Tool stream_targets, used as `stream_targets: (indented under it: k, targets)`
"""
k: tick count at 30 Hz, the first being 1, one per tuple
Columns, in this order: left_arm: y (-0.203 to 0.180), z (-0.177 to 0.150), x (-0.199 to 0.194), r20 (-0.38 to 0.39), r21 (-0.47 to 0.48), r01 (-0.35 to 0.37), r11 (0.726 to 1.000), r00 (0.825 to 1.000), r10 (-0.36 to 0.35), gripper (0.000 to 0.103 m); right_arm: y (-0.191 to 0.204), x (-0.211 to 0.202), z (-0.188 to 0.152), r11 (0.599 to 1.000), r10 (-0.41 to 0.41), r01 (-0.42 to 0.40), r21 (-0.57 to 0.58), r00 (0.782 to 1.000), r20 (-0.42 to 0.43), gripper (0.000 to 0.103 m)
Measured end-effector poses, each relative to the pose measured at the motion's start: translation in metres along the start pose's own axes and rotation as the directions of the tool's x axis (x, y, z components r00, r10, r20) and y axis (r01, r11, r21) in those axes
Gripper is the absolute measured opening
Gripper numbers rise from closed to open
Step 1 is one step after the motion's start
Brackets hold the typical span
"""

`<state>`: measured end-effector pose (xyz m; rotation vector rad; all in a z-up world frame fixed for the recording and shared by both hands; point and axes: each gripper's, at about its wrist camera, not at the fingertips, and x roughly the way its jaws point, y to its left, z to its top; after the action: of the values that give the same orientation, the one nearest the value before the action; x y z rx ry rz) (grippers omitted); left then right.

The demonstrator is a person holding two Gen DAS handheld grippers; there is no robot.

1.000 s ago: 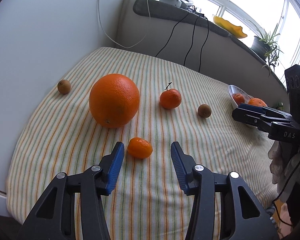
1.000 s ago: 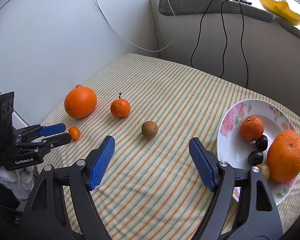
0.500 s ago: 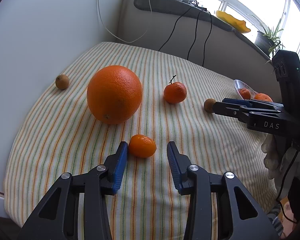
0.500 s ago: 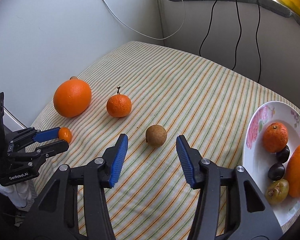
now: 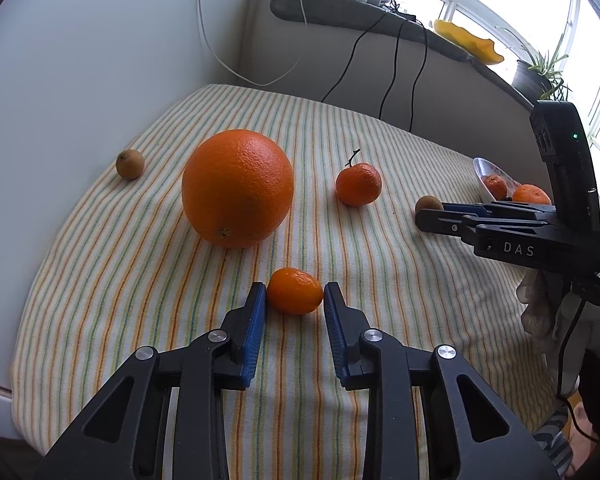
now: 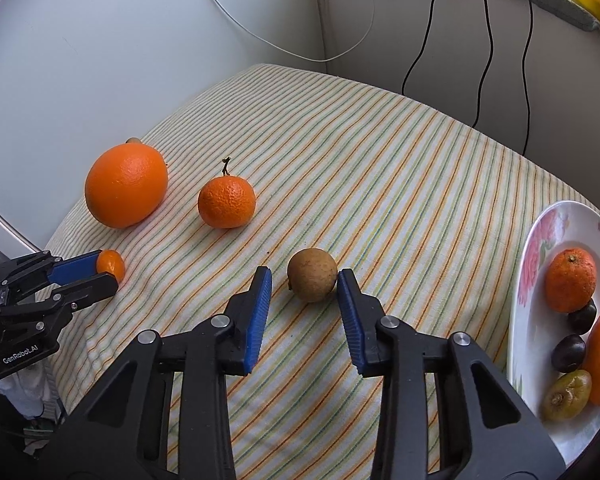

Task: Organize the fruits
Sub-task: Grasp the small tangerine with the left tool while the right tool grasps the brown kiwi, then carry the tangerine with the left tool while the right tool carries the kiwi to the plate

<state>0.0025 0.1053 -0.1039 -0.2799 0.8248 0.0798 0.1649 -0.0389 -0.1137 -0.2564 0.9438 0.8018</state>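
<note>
Striped cloth (image 5: 380, 280) bears glossy oval kumquat (image 5: 295, 290).

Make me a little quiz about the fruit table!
1. What lies between the left gripper's fingers? A kumquat B spoon C cup
2. True or false: the plate is empty.
3. How many fruits lie on the cloth, off the plate?

Key: 1 A; the left gripper's jaws have just been closing, with the kumquat between them. 2 False: it holds fruit. 3 Five.
</note>
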Motion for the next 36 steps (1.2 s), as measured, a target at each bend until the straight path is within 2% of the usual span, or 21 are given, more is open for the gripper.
stream_targets:
  k: [4,18,36]
  targets:
    - [-0.001,0.0,-0.001,0.003,-0.002,0.002,1.0,1.0,-0.002,0.027,0.001,0.003,0.0,1.0,-0.01,0.01,-0.002,1.0,0.002,0.026]
    - [-0.011,0.01,-0.011,0.031,-0.009,0.051,0.999,0.998,-0.051,0.027,-0.004,-0.029,-0.011,1.0,0.001,-0.001,0.007,0.998,0.065,0.026]
    - [-0.076,0.042,-0.006,0.066,0.108,0.16,0.981,0.984,-0.168,0.027,-0.048,-0.11,-0.044,0.994,-0.072,0.057,0.091,0.983,0.171,0.026]
